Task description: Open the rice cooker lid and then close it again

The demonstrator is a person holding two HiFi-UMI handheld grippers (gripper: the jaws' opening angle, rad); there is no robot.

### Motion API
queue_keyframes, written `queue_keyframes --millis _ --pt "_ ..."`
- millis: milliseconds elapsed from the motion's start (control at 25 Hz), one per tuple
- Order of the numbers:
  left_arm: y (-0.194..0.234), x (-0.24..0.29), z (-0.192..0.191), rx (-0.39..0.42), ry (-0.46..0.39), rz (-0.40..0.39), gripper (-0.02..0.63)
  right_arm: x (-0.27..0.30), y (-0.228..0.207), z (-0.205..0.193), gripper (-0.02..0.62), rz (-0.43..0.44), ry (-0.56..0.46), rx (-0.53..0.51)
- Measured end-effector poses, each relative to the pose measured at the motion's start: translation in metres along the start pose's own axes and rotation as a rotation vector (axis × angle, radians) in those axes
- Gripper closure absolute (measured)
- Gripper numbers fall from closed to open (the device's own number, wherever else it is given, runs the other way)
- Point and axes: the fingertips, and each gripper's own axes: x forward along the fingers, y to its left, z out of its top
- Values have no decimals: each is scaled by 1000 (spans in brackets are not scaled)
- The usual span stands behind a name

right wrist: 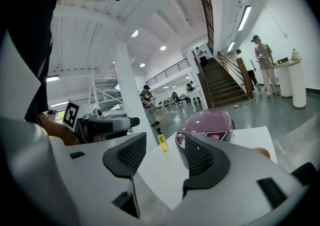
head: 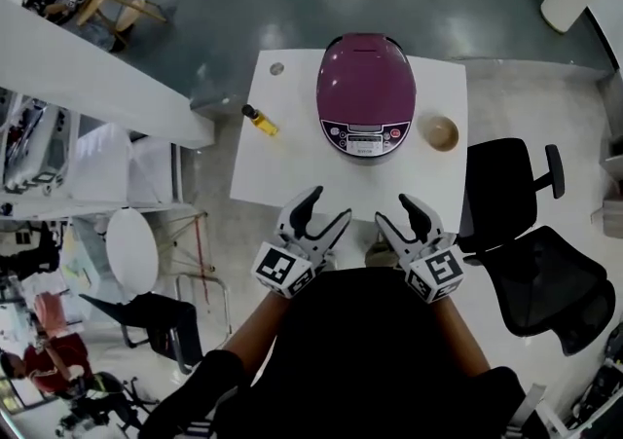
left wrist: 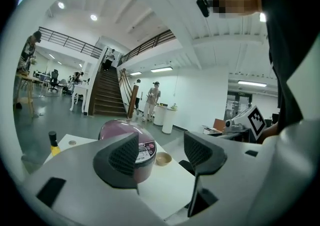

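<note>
A purple rice cooker (head: 366, 94) stands with its lid down at the middle back of a white table (head: 292, 174). It also shows in the left gripper view as the rice cooker (left wrist: 145, 147) and in the right gripper view as the rice cooker (right wrist: 210, 122). My left gripper (head: 321, 210) is open and empty at the table's near edge, well short of the cooker. Beside it my right gripper (head: 397, 211) is also open and empty, held close to the person's body.
A small yellow bottle (head: 261, 121) lies left of the cooker, and a small bowl (head: 440, 132) sits to its right. A small round object (head: 276, 68) is at the table's back left corner. Black office chairs (head: 531, 252) stand right of the table.
</note>
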Motion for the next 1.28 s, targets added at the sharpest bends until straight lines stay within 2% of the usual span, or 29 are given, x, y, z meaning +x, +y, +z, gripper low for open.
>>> queue_keyframes --millis 280,560,680,960,1280 --pt "-2 36 -4 -52 6 87 346 -3 -59 20 385 17 18 -29" --pt "4 39 2 -80 -25 157 347 14 -75 22 385 48 70 -34" --pt "10 42 6 -99 -32 138 346 28 -74 30 385 38 65 -42" --pt "28 53 16 -86 -44 54 347 52 -69 48 387 12 63 -95" --pt "64 56 20 -82 -48 40 347 77 -76 52 387 -79 48 -73"
